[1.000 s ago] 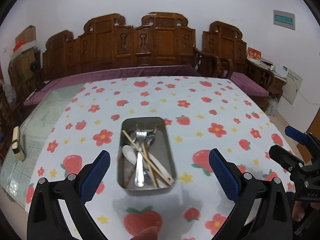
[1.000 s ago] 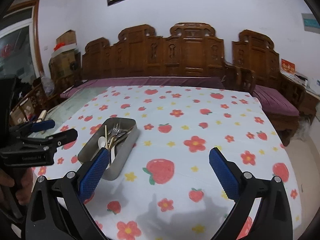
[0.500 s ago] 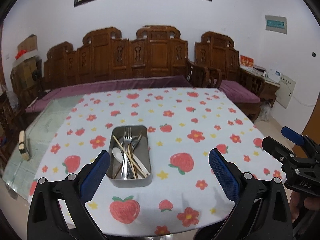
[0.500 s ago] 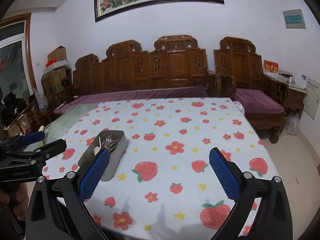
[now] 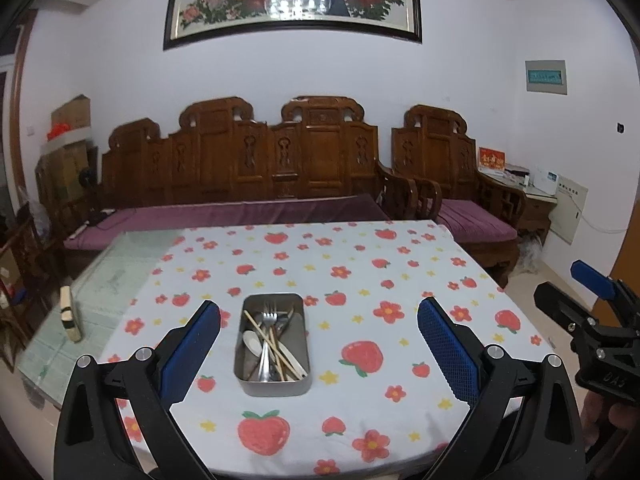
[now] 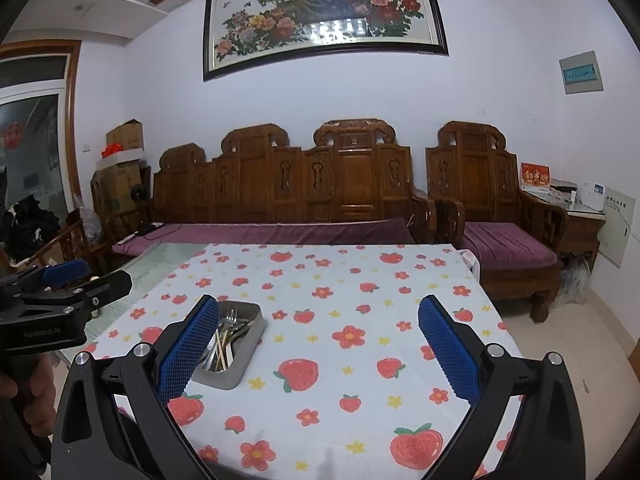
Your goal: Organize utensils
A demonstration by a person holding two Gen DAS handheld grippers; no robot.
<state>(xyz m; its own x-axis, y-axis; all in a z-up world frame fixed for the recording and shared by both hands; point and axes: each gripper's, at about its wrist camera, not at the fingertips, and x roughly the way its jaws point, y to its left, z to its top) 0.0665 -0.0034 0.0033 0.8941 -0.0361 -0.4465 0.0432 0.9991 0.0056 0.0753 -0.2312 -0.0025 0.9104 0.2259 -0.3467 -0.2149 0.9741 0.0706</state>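
Note:
A metal tin (image 5: 275, 384) sits on the strawberry tablecloth (image 5: 360, 400) near the front edge. It holds forks, chopsticks (image 5: 276, 346) and a white spoon (image 5: 252, 342). My left gripper (image 5: 319, 350) is open and empty, held back from the table with the tin between its fingers in view. My right gripper (image 6: 319, 354) is open and empty, right of the tin (image 6: 236, 368), whose left side is hidden behind its left finger. Each gripper shows at the edge of the other's view: the right one in the left wrist view (image 5: 576, 292), the left one in the right wrist view (image 6: 90, 276).
The table's left part is bare glass (image 5: 108, 280) with a small block (image 5: 69, 314) on it. A carved wooden sofa (image 5: 272, 176) with purple cushions stands behind the table, and an armchair (image 5: 460, 192) at the right. Floor lies to the right (image 6: 592, 344).
Both grippers have pulled back and up from the table. The tin looks smaller and farther. Both stay open and empty.

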